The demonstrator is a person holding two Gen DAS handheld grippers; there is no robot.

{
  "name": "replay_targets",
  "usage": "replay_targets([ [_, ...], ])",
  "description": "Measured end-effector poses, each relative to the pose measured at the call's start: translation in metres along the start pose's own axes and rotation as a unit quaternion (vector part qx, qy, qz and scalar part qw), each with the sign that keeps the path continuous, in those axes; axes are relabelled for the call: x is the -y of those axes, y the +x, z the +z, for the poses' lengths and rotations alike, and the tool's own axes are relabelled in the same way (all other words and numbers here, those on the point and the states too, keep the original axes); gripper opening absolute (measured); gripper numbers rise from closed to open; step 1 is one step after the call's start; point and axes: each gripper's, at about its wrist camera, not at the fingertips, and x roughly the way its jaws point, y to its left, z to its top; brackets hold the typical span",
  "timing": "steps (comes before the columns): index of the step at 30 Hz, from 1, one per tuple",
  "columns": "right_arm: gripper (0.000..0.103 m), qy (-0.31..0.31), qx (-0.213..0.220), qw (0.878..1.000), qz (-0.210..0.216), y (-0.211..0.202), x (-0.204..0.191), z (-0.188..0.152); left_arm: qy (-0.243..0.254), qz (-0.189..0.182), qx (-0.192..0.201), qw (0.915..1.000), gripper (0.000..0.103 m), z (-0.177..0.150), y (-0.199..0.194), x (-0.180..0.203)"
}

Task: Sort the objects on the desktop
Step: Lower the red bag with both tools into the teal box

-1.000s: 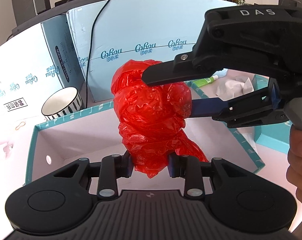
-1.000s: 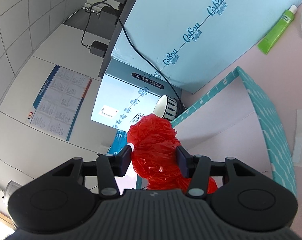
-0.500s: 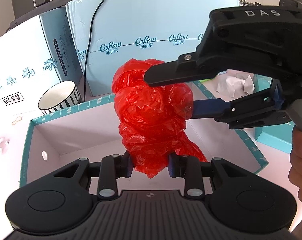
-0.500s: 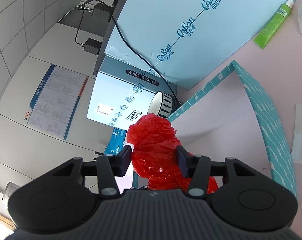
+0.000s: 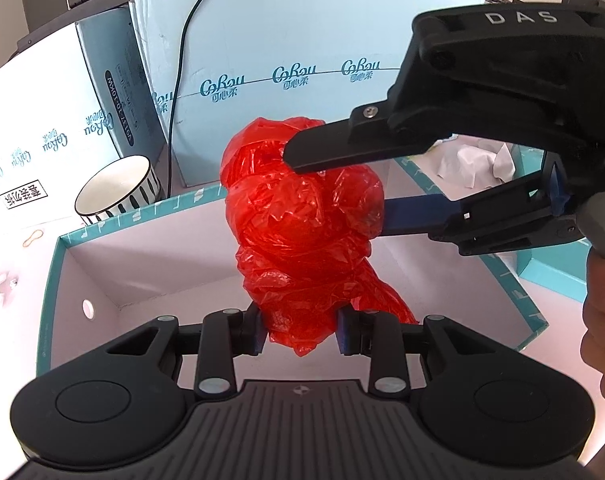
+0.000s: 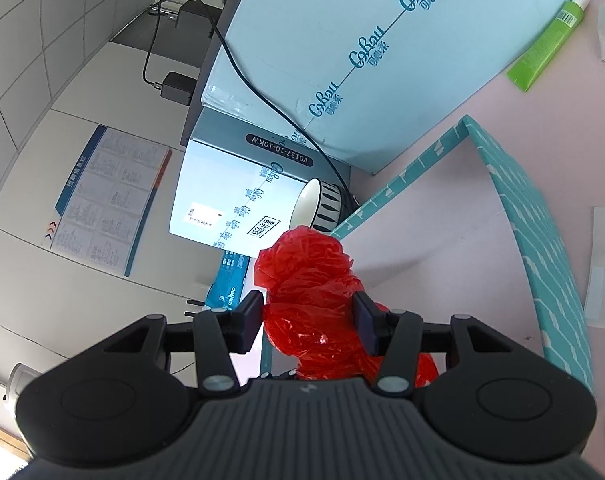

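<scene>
A crumpled red plastic bag [image 5: 302,224] hangs in the air above an open teal box [image 5: 142,216], gripped by both claws at once. The left gripper [image 5: 300,330] pinches the bag's lower end, its 2 blue pads pressed into the plastic with only a narrow gap between them. The right gripper [image 5: 334,192] reaches in from the right of the left wrist view and clamps the bag's fuller upper part, 1 black finger across the top and 1 blue pad against the side, the jaws set wider than the left's. In the right wrist view the right gripper [image 6: 308,322] shows the same hold: the bag [image 6: 306,276] bulges up between the 2 pads, which touch it on both sides. Part of a hand [image 5: 602,320] shows at the right edge, under the right gripper's handle. The box [image 6: 542,240] has a plain pale inside and a patterned teal rim, and it sits on a pink desk [image 6: 522,120]. Just behind the box's far left corner stands a white mug [image 5: 116,190] with black stripes. Behind that rise large pale blue cartons [image 5: 302,40] printed with teal lettering, a black cable [image 5: 182,60] draped over 1 of them. A green tube [image 6: 546,42] lies on the desk beside a carton [image 6: 382,40]. Crumpled white paper [image 5: 478,160] lies beyond the box on the right.
</scene>
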Motion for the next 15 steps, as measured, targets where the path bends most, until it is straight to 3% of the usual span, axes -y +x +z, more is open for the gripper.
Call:
replay_targets([
  [15, 0.053, 0.003, -0.012, 1.0, 0.0, 0.012, 0.001, 0.003, -0.01, 0.002, -0.01, 0.9999, 0.028, 0.002, 0.009, -0.01],
])
